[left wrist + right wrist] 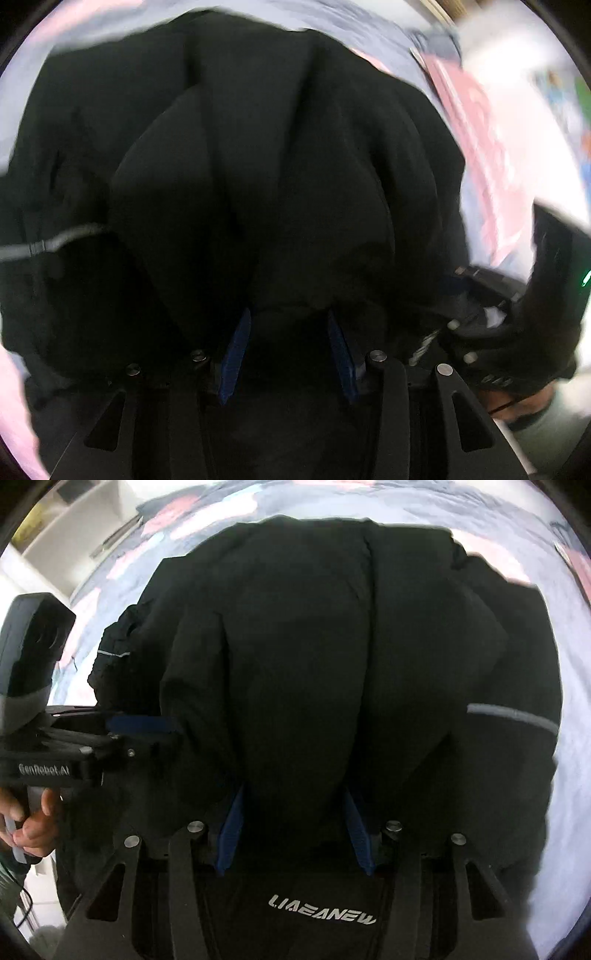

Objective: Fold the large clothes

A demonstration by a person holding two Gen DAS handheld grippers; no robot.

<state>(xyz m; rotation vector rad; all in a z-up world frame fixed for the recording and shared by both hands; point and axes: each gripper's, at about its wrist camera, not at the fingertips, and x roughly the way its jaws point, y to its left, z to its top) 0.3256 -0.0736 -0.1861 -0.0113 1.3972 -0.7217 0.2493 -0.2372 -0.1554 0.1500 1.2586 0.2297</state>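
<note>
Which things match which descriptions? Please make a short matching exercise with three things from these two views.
Things:
1. black jacket
2. bed sheet
3. reflective stripe

Descriptions:
a. light with pink patches
b. grey, across a sleeve
c. bunched between the blue fingers of both grippers

Pairs: 1-c, 2-a, 3-b

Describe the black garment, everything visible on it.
The black garment is a large jacket-like piece in matte, smooth, slightly puffy fabric. It has grey reflective stripes and a white LIAEANEW logo near its lower edge. It bulges in deep folds over a pink-and-blue patterned bedsheet. Bunched fabric sits between the blue pads of both the left gripper and the right gripper, which grip it side by side.
</note>
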